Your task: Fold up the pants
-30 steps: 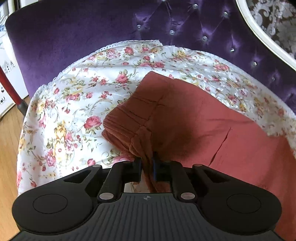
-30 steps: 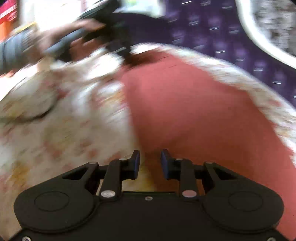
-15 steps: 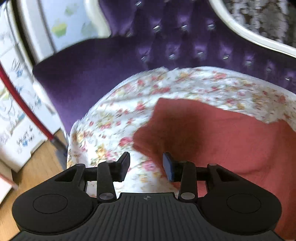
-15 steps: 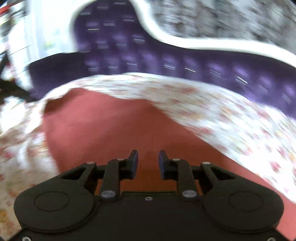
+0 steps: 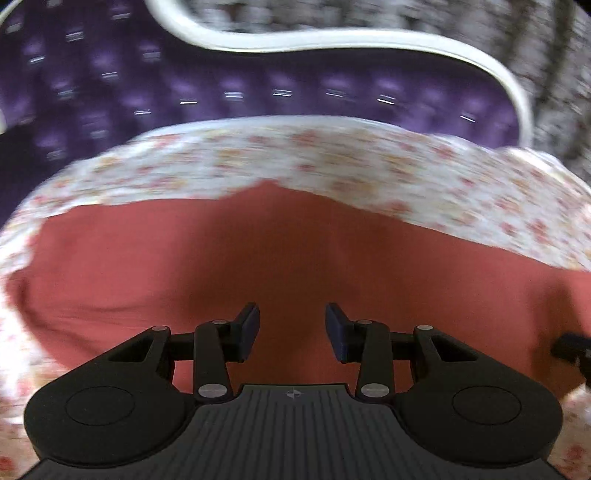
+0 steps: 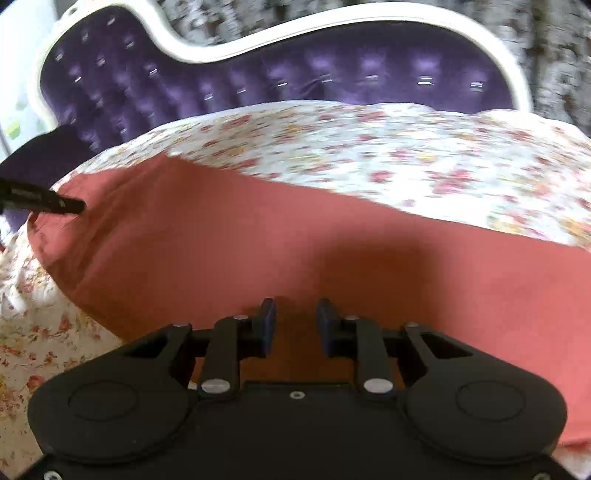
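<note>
Rust-red pants [image 5: 258, 258] lie spread flat on a floral sheet [image 5: 332, 158]. My left gripper [image 5: 291, 332] hovers over their near part, open, nothing between its blue pads. In the right wrist view the pants [image 6: 258, 229] run from the left edge to the lower right. My right gripper [image 6: 295, 325] hangs above their near edge; its jaws are opening a little, with only air between them. A black tip of the left gripper [image 6: 44, 201] shows over the pants' left end. A dark bit of the right gripper [image 5: 570, 350] shows at the left wrist view's right edge.
The sheet [image 6: 406, 147] covers the seat of a purple tufted sofa [image 6: 258, 81] with a white curved frame [image 6: 221, 51]. Patterned grey wallpaper [image 5: 369, 18] lies behind. The left wrist view is blurred by motion.
The left gripper let go of the bunched pants fabric, opened and swung right over the pants. The right gripper also swung, and now faces the sofa back.
</note>
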Demonstrator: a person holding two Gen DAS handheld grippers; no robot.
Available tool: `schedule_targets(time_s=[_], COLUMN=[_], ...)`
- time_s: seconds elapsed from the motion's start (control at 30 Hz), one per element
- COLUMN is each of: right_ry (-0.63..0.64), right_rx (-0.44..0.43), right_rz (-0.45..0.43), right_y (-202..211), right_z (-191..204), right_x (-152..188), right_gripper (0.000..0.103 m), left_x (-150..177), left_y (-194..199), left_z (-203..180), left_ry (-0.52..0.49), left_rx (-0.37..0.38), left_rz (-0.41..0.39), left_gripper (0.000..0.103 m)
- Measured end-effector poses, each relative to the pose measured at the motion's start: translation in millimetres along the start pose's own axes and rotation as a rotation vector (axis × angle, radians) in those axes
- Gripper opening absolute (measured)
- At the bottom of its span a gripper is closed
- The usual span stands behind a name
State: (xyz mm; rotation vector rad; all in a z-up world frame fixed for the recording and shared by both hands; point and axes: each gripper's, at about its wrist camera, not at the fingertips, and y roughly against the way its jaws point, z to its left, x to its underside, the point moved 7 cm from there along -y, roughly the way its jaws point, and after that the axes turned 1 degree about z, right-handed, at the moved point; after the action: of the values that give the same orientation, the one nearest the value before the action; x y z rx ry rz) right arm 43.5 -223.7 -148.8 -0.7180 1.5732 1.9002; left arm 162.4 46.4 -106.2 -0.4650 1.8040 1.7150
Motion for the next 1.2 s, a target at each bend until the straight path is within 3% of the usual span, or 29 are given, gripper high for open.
schedule_targets(time_s=[0.1, 0.17, 0.3, 0.53, 0.67, 0.73, 0.77, 0.8, 0.87, 1.0, 1.1, 1.2], right_ry=[-0.097, -0.186, -0.352, -0.503, -0.529, -0.546, -0.560, -0.588, -0.610, -0.437, -0.391, -0.325], right_rx=[0.084, 0.146, 0.205, 0.060, -0.082, -0.154, -0.177, -0.210, -0.253, -0.128, -0.128, -0.057], right_rz=[-0.051, -0.088, -0.122, -0.037, -0.077, -0.070, -0.058, -0.045, -0.059, -0.090, -0.151, -0.161], right_y=[29, 47, 69, 52, 51, 45, 42, 36, 34, 54, 75, 74], right_z=[-52, -93, -166, -223, -233, -237, -239, -241, -240, -224, -226, -233], right_x=[-2, -2, 2, 23, 26, 27, 28, 30, 31, 7, -23, -41], right_gripper=[0.043, 0.054, 0.056, 0.059, 0.058, 0.049, 0.025, 0.020, 0.018, 0.015, 0.014, 0.014], left_x=[7, 13, 30, 35, 32, 32, 33, 33, 34, 31, 20, 9], left_y=[-11, -20, -36, -35, -36, -37, -37, -36, -35, -31, -23, -19], left_z=[-44, -66, -87, -91, -93, -95, -96, -95, -94, -96, -111, -136], left_ry=[-0.057, -0.083, -0.114, -0.126, -0.119, -0.126, -0.128, -0.129, -0.120, -0.076, -0.076, -0.096], left_rx=[0.054, 0.080, 0.096, 0.058, 0.053, 0.044, 0.041, 0.039, 0.038, 0.046, 0.054, 0.068], left_rz=[0.011, 0.028, 0.088, 0.068, 0.075, 0.071, 0.067, 0.064, 0.060, 0.060, 0.026, -0.013], left_gripper=[0.038, 0.038, 0.039, 0.039, 0.039, 0.039, 0.039, 0.039, 0.039, 0.038, 0.038, 0.038])
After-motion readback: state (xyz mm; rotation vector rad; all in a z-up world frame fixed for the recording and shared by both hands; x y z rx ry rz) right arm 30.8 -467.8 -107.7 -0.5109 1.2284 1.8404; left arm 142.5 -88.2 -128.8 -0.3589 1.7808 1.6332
